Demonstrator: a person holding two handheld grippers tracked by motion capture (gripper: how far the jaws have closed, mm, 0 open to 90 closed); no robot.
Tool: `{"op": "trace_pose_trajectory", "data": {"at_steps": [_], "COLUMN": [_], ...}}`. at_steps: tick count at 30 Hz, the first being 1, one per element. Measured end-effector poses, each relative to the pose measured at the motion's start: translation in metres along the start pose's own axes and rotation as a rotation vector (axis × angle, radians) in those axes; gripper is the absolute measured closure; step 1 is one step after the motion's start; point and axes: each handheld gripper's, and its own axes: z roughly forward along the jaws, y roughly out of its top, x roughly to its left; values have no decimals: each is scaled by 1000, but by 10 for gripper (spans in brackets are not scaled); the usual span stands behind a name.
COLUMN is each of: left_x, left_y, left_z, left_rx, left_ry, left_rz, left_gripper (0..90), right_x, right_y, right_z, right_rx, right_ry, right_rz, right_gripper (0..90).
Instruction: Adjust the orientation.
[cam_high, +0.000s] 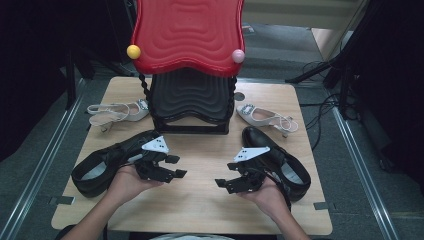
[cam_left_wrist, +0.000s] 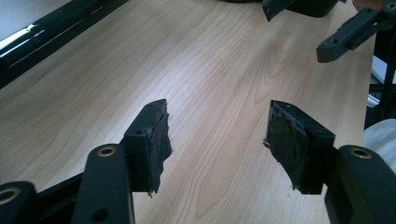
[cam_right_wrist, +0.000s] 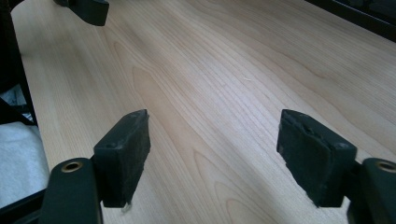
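Wooden counter carries a red-topped black shoe rack at the back, with a black shoe on the left and a black shoe on the right nearer the person. Pale heeled sandals lie either side of the rack. Left tool and right tool face each other over bare wood between the black shoes, both with jaws wide apart and empty.

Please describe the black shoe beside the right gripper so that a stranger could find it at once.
Start at the red and black shoe rack at the table's far edge. In front of its right side, behind the right gripper, lies the black shoe. Its neighbour, the pale heeled sandal, is slimmer and strappy.
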Motion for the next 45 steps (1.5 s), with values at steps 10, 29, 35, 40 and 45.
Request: {"op": "trace_pose_trajectory", "data": {"at_steps": [10,29,35,40,45], "left_x": [2,2,4,4,4], "left_y": [0,2,-2,-7,-10], "left_z": [-1,-15,-27,-37,-47], "left_rx": [10,21,27,29,42], "left_ry": [-11,-1,-4,0,12], "left_rz": [6,48,16,-18,-40], "left_gripper": [353,378,386,405,420], "right_x": [3,-3,-6,-8,-10], "right_y": [2,1,4,8,12], "right_z": [-1,-8,-11,-10,-9], "right_rx": [0,-25,-61,-61,-43], "right_ry": [-15,-3,11,24,19], "right_rz": [-11,-27,-40,-25,-30], "right_gripper": [335,472,478,516,490]}}
